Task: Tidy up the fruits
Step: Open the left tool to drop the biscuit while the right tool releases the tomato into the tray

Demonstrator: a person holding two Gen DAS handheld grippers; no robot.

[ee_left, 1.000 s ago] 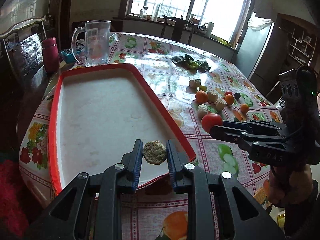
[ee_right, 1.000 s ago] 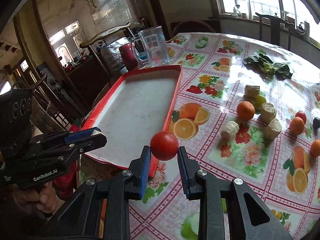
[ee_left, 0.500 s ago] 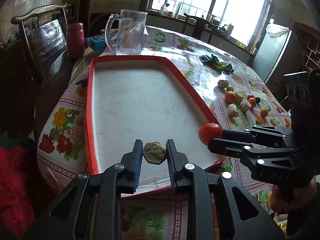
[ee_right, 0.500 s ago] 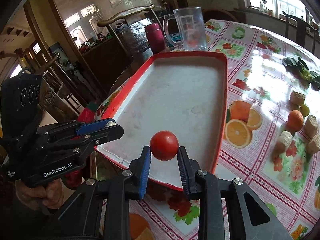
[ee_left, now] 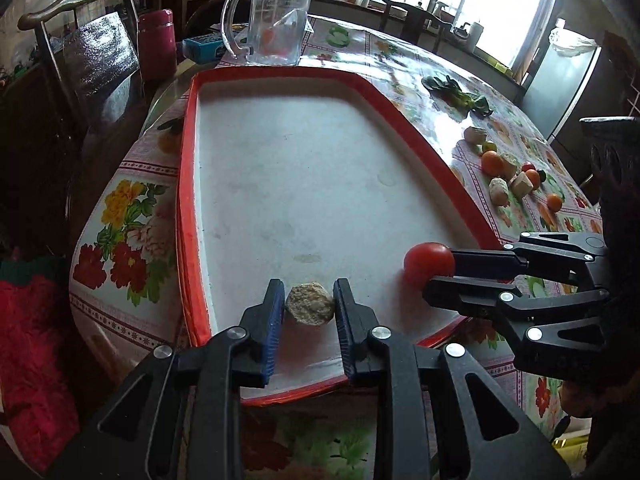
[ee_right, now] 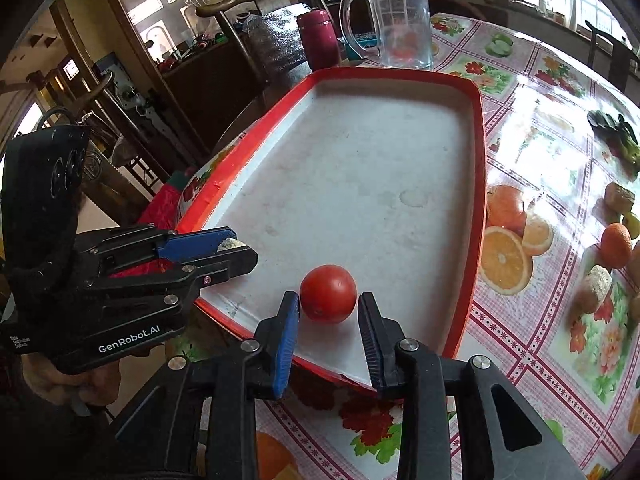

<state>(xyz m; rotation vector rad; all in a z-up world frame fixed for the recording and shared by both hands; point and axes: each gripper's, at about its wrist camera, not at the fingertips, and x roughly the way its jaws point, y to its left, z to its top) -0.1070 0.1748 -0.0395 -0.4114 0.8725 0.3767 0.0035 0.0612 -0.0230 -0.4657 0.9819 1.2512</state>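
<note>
A red-rimmed white tray [ee_left: 188, 184] [ee_right: 478, 168] lies on the flowered tablecloth. My left gripper [ee_left: 309, 305] is shut on a rough tan fruit piece [ee_left: 310, 304] low over the tray's near end. My right gripper [ee_right: 329, 307] is open, its jaws standing apart on either side of a red tomato [ee_right: 328, 293] that rests on the tray floor. The tomato also shows in the left wrist view [ee_left: 428, 264] at the right gripper's tips. More oranges and tan pieces [ee_left: 504, 176] [ee_right: 600, 264] lie on the table right of the tray.
A glass mug [ee_left: 272, 20] [ee_right: 396, 24] stands behind the tray's far end, with a red canister [ee_left: 157, 44] and a chair [ee_left: 92, 60] to its left. Green leaves [ee_left: 460, 94] lie on the table at the far right.
Both grippers moved left over the tray and came down. The right gripper's jaws have opened and the tomato now sits on the tray floor. The left still holds its tan piece.
</note>
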